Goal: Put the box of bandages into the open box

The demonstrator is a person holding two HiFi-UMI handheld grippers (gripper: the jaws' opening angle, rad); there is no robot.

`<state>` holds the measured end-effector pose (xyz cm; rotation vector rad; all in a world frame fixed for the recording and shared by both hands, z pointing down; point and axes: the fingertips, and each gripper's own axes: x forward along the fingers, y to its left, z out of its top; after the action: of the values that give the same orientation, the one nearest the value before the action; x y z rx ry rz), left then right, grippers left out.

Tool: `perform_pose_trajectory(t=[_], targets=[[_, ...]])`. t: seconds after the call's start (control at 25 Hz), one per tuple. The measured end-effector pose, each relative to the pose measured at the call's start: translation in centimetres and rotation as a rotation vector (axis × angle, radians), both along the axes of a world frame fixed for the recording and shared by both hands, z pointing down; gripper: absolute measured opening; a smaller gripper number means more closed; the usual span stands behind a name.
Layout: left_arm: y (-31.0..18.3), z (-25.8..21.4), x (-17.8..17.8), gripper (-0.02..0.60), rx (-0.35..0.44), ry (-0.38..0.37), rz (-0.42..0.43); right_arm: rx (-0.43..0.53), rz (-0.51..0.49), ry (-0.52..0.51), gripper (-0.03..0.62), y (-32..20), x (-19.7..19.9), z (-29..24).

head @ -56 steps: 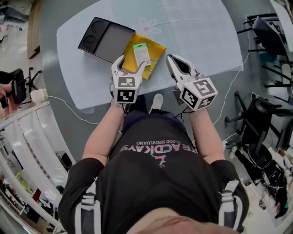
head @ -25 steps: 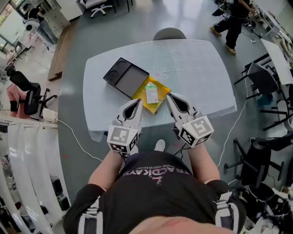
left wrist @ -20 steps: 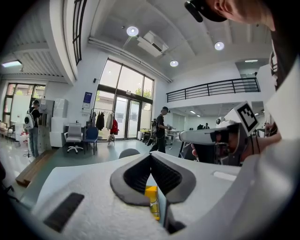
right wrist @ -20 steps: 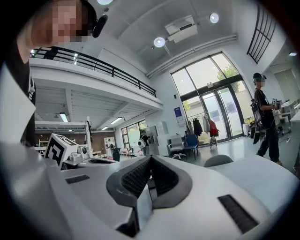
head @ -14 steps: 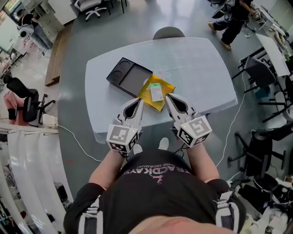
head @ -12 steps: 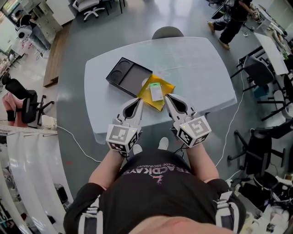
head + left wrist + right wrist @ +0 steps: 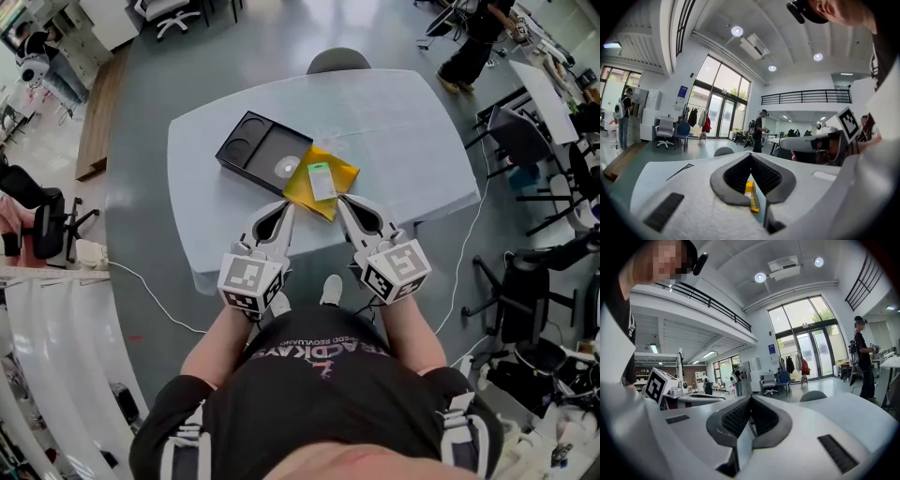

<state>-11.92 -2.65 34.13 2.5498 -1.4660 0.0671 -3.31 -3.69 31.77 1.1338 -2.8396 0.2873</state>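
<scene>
Right now both sets of jaws are fully closed on nothing. The left gripper point(image 7: 286, 208) and right gripper point(image 7: 343, 202) hover at the near edge of the table point(image 7: 403, 122). The box of bandages point(image 7: 322, 181) lies on a yellow packet point(image 7: 345, 173), at 12 o'clock from the tips and untouched. The black open box point(image 7: 253, 150) is at 10 o'clock of the packet, right against it.
</scene>
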Motion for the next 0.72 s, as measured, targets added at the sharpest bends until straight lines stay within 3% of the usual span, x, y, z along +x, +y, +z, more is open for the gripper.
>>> perform_pose_trajectory(t=[0.72], targets=[[1.5,-0.4,1.5,0.016,0.013,-0.012,0.046,0.010,0.027,-0.015,0.011,1.4,1.0,0.0]])
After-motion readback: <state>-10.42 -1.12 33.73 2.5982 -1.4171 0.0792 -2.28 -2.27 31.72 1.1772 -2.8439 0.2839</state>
